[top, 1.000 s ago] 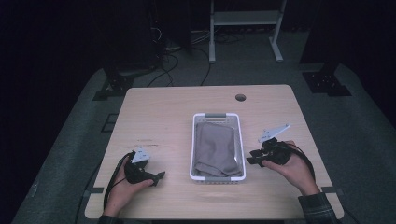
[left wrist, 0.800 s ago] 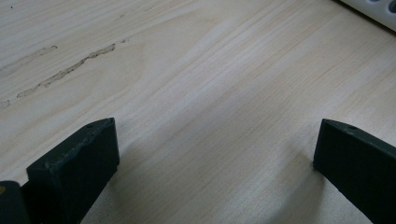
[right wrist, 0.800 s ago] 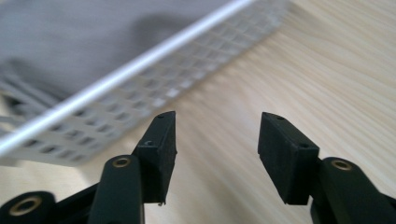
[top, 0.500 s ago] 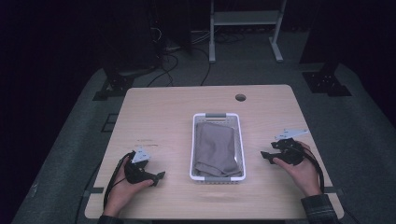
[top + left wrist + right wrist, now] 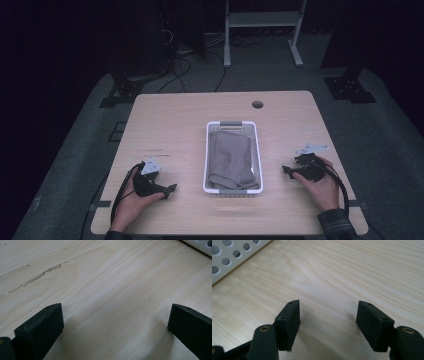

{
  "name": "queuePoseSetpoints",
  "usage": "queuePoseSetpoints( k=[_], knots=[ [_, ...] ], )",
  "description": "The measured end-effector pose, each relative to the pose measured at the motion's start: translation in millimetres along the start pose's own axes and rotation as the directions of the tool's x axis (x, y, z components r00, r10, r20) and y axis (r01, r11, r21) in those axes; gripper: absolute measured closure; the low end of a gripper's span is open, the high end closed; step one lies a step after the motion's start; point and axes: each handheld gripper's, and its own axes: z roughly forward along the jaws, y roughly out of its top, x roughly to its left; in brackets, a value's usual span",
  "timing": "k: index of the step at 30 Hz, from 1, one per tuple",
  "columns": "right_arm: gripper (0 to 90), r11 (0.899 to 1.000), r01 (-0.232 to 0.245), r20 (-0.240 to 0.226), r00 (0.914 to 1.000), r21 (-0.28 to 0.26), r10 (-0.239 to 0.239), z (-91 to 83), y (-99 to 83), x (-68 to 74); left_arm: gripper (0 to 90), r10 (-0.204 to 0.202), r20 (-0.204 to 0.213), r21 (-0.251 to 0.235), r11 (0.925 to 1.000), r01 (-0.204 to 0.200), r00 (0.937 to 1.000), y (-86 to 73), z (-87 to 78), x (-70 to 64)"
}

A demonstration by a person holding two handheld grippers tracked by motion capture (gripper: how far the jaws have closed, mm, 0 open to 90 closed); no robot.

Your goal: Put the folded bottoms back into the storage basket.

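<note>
Now the right hand-held gripper (image 5: pixel 299 170) is being drawn back from the white basket (image 5: pixel 232 189) toward the right edge of the surface (image 5: pixel 175 120), jaws spread and empty, while the left hand-held gripper (image 5: pixel 159 189) is being kept near the front left corner, jaws likewise wide apart and empty. With the grey cloth (image 5: pixel 231 160) lying folded inside the basket at mid-surface, a placing step is being judged complete. The cloth's lower folds are being hidden by the basket walls, and the dim room beyond is hardly being made out.
</note>
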Motion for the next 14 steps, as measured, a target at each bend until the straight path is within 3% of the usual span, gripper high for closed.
queuePoseSetpoints(
  k=[2,5,8,14],
  knots=[
    [26.2,1.000,-0.017,-0.013,0.9998,-0.016,0.017,2.6,-2.1,-2.4,0.0,0.000,0.000,0.000,1.0000,0.000,1.0000,0.0,0.0,0.0],
    [24.0,0.999,-0.020,-0.012,0.9997,-0.028,0.020,3.4,-3.5,-2.0,0.0,0.000,0.000,0.000,1.0000,0.000,1.0000,0.0,0.0,0.0],
    [15.9,0.998,-0.021,-0.011,0.9997,-0.065,0.021,7.1,-6.7,-1.8,0.0,0.000,0.000,0.000,1.0000,0.000,1.0000,0.0,0.0,0.0],
    [14.3,0.996,-0.023,-0.008,0.9997,-0.083,0.022,8.2,-8.4,-2.4,0.0,0.000,0.000,0.000,1.0000,0.000,1.0000,0.0,0.0,0.0]
  ],
)
